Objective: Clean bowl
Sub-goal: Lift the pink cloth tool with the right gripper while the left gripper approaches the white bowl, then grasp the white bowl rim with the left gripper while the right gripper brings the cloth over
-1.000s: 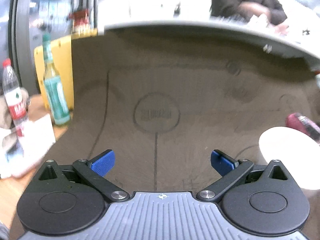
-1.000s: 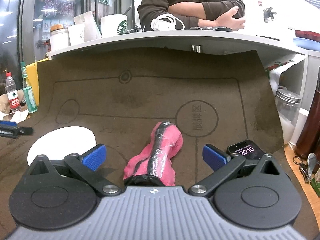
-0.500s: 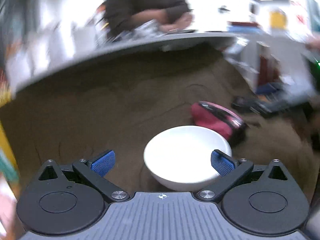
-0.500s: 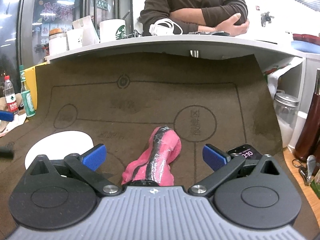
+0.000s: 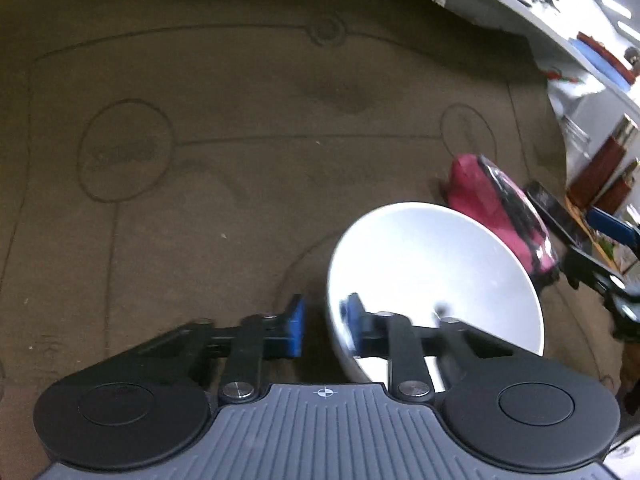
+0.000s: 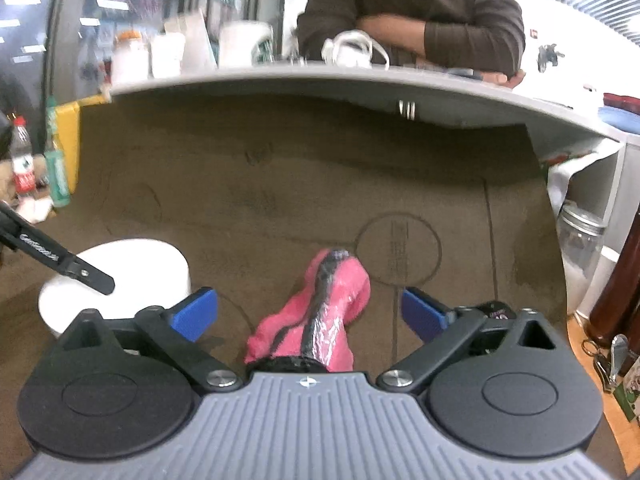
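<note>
A white bowl (image 5: 436, 272) sits on the brown mat (image 5: 240, 160). My left gripper (image 5: 324, 324) is shut on its near left rim, one blue pad outside the wall and one inside. The right wrist view shows the same bowl (image 6: 132, 268) at the left, with a black finger (image 6: 60, 260) of the left gripper over it. A pink cloth bundle with a black strip (image 6: 324, 312) lies on the mat between the blue pads of my right gripper (image 6: 309, 314). Those jaws are closing and the pads stand clear of the bundle. The bundle (image 5: 492, 204) lies just beyond the bowl.
A dark phone (image 6: 496, 312) lies behind the right finger. A glass jar (image 6: 580, 240), brown bottles (image 5: 608, 156) and keys (image 6: 612, 356) crowd the right edge. Drink bottles (image 6: 24, 160) stand far left. A person leans on the grey counter (image 6: 320, 84) behind the mat.
My left gripper swung right and downward onto the bowl and shut on its rim. The right gripper stayed over the pink bundle and its jaws drew in somewhat.
</note>
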A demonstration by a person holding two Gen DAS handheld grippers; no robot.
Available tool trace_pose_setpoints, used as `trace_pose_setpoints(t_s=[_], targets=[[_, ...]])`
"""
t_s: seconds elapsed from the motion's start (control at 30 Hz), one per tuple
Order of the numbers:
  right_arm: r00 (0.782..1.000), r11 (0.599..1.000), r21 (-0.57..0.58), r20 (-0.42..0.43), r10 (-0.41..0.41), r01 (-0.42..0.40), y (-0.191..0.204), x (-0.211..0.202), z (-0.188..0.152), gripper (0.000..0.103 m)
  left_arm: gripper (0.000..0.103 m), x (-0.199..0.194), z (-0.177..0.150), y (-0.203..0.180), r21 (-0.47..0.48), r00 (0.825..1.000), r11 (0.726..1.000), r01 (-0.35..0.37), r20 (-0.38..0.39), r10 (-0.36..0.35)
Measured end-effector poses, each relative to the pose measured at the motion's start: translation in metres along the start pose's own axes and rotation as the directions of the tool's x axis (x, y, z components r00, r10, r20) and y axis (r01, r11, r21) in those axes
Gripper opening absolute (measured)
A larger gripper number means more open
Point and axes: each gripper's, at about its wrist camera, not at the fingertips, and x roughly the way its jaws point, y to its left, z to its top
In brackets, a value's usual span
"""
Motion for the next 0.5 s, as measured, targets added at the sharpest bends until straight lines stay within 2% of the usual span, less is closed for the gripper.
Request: trace_pose_setpoints(t_s=[0.07, 0.17, 0.23, 0.33, 0.4, 0.5], targets=[[0.998, 0.999, -0.006, -0.033, -0.049, 0.049, 0.003, 0.012, 0.002, 0.079, 0.011, 0.003, 0.001, -0.006, 0.017, 1.000, 1.000, -0.007, -0.004, 0.007], [0.993, 0.998, 0.052, -0.118, -0.031, 0.037, -0.003, 0.033, 0.007, 0.071, 0.012, 0.006, 0.003, -0.009, 0.023, 1.000, 1.000, -0.014, -0.002, 0.014], [0.985, 0.995, 0.095, -0.173, -0.016, 0.033, -0.007, 0.054, 0.014, 0.058, 0.012, 0.007, 0.002, -0.009, 0.024, 1.000, 1.000, -0.012, -0.001, 0.012], [0.969, 0.993, 0.100, -0.245, -0.032, 0.058, -0.008, 0.078, 0.019, 0.050, 0.012, 0.006, 0.001, -0.008, 0.035, 1.000, 0.999, -0.010, 0.004, 0.010], [0.962, 0.993, 0.111, -0.273, -0.007, 0.039, -0.008, 0.090, 0.019, 0.037, 0.012, 0.003, 0.000, -0.006, 0.037, 1.000, 0.999, -0.008, 0.005, 0.008], [0.958, 0.993, 0.114, -0.285, 0.026, 0.007, -0.006, 0.094, 0.019, 0.024, 0.012, 0.005, 0.001, -0.009, 0.050, 1.000, 0.999, -0.014, 0.008, 0.014]])
